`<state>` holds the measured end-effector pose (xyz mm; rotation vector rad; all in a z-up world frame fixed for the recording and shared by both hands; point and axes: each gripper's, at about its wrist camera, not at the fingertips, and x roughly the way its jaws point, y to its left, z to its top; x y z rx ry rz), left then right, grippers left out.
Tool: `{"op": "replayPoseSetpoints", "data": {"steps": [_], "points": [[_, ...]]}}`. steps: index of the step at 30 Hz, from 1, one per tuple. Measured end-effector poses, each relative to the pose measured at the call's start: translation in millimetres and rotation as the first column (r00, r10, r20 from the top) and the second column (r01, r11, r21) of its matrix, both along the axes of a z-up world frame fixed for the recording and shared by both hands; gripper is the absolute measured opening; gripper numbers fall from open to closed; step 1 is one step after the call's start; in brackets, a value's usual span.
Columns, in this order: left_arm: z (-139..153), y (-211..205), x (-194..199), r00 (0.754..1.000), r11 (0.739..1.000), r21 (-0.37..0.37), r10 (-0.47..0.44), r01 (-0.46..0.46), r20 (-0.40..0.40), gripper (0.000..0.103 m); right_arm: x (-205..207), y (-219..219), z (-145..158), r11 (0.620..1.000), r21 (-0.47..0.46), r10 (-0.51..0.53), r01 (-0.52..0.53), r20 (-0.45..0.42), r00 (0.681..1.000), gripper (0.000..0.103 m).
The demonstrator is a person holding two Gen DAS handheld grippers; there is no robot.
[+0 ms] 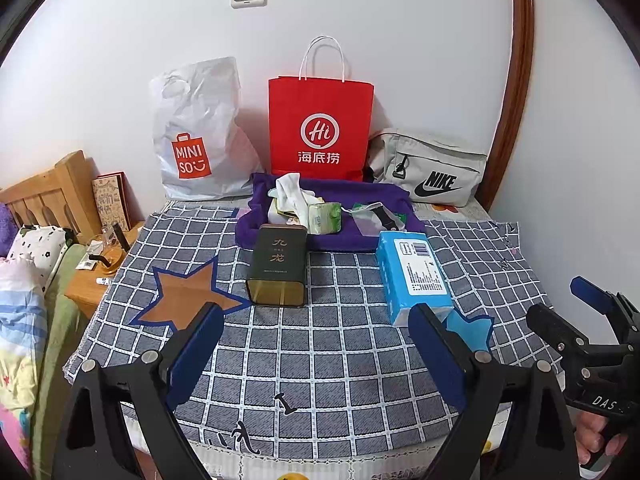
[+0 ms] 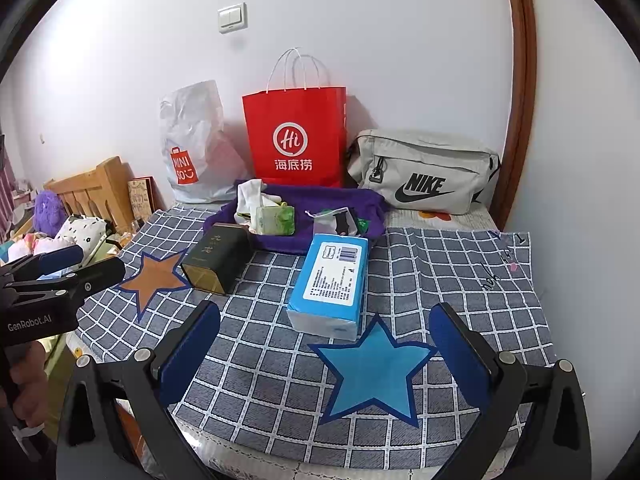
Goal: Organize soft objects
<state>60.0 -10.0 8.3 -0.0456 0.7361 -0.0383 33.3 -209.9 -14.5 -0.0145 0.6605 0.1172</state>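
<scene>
Left wrist: socks (image 1: 294, 192) in purple tray (image 1: 328, 240).

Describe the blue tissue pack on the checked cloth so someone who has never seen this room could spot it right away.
Start at the red paper bag standing against the wall, then come forward past the purple cloth heaped with small items. The blue tissue pack lies just in front, on the checked cloth near the blue star. Unlike the dark tin to its left, it is soft, light blue, with a white printed label.
</scene>
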Motion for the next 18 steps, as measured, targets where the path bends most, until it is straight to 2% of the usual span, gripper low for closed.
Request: {"op": "replayPoseSetpoints", "data": {"steps": [13,18], "points": [[-1,1,0,1.0,1.0,-0.002,0.0,0.0,-0.003,0.094,1,0,-1,1.0,0.002,0.005,-0.005,0.001,1.0,0.103],[-7,2,12,1.0,1.0,0.011,-0.005,0.005,-0.015,0.094,7,-1,-5,1.0,0.004,0.004,-0.004,-0.008,1.0,0.103]]}}
